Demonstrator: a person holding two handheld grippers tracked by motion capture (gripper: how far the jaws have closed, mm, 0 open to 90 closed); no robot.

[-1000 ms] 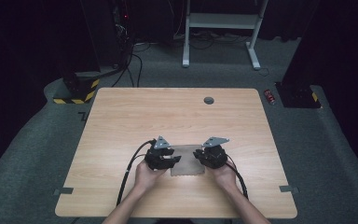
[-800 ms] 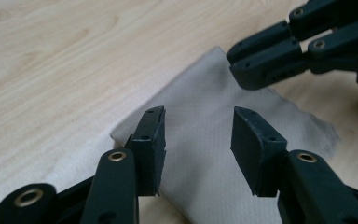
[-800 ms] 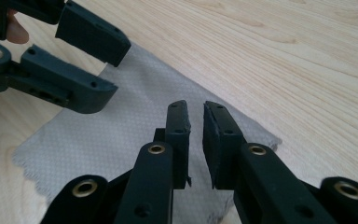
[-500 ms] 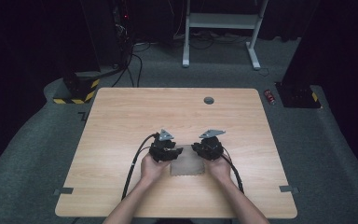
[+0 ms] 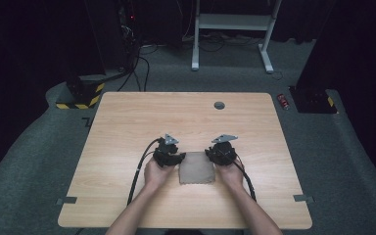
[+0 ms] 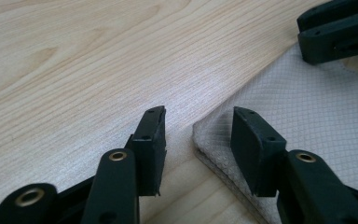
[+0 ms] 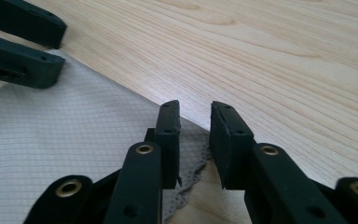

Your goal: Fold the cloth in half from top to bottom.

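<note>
A grey quilted cloth [image 5: 197, 168] lies flat on the wooden table [image 5: 186, 117] between my two hands. My left gripper [image 5: 177, 157] is at its far left corner, jaws open. In the left gripper view the cloth [image 6: 317, 112] has a doubled edge that reaches into the gap of the left gripper [image 6: 198, 135], untouched by the pads. My right gripper [image 5: 214, 155] stands at the far right corner. Its jaws have just been opening. In the right gripper view the right gripper [image 7: 195, 135] stands over the cloth's [image 7: 65, 130] frayed corner without pinching it.
A round dark grommet [image 5: 219, 105] sits in the table near its far edge. Black cables trail from both grippers toward the near edge. On the floor beyond are a red can [image 5: 284, 101] and a white metal stand [image 5: 230, 22].
Both grippers have moved slightly away from the person and lower. More of the cloth now lies spread flat between the hands. The right jaws have opened off the cloth.
</note>
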